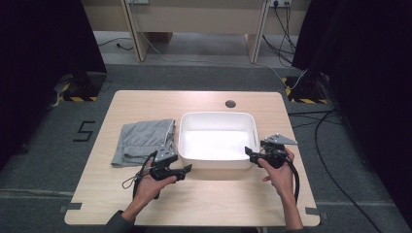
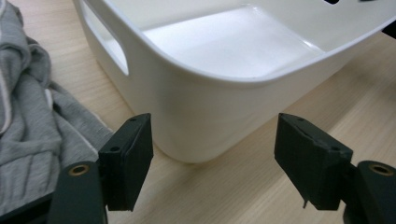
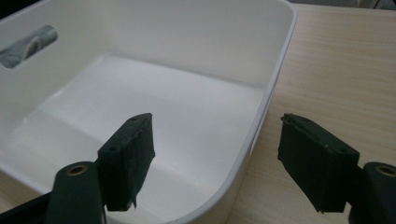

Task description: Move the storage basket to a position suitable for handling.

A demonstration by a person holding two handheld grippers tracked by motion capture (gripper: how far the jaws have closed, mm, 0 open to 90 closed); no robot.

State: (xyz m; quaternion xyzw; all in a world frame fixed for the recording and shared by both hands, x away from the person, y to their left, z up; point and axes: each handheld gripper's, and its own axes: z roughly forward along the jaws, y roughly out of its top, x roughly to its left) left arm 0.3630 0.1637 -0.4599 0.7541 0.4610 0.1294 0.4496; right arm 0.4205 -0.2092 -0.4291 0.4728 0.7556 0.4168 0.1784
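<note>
Both grippers, left (image 1: 187,169) and right (image 1: 248,152), stand released at our empty tub (image 1: 216,162); cloth (image 1: 142,141) lies just left of it, not yet packed, we judge.

Grey cloth (image 1: 143,141) folded at table's (image 1: 204,204) left, cables (image 1: 284,24) on floor beyond

Glossy smooth white plastic tub (image 1: 217,137), soft grey cloth garment (image 1: 142,141), matt pale wood-grain table (image 1: 204,196).
</note>
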